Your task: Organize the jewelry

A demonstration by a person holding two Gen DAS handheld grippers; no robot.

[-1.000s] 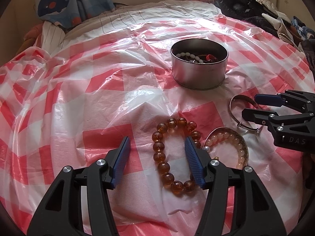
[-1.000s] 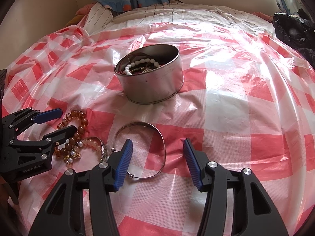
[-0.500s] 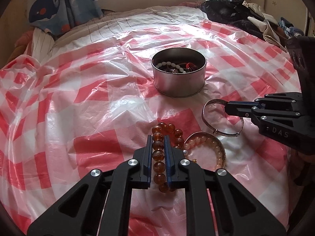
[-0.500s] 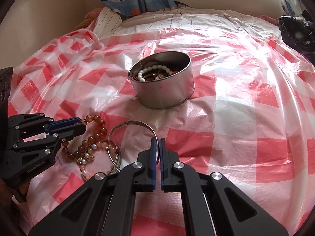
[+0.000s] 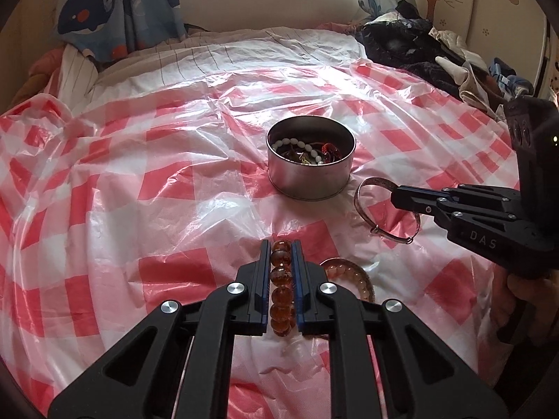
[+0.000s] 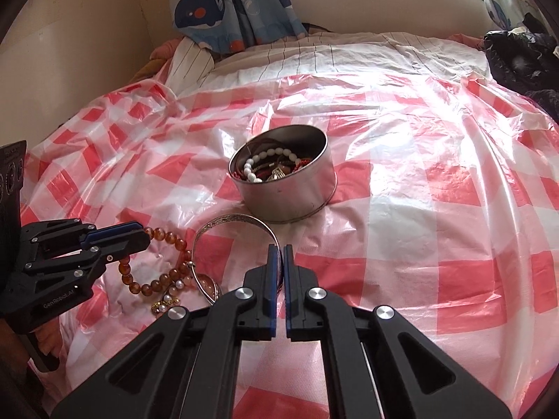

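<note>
A round metal tin (image 5: 311, 169) with several pieces of jewelry inside stands on the red-and-white checked plastic sheet (image 5: 167, 188); it also shows in the right wrist view (image 6: 284, 188). My left gripper (image 5: 281, 244) is shut on an amber bead bracelet (image 5: 281, 279), whose loop hangs out in the right wrist view (image 6: 164, 237). My right gripper (image 6: 278, 248) is shut on a silver bangle (image 6: 234, 221), also seen in the left wrist view (image 5: 370, 188). A pale pink bead bracelet (image 5: 353, 274) lies beside the left gripper.
A small pearl and gold piece (image 6: 164, 302) lies near the bracelets. A pile of dark clothes (image 5: 419, 56) sits at the back right. A whale-print curtain (image 6: 230, 3) hangs at the back. A striped sheet (image 5: 244, 56) lies beyond the plastic.
Both grippers have closed from wide open, the left on the amber bracelet and the right on the silver bangle, and both have risen a little from the sheet.
</note>
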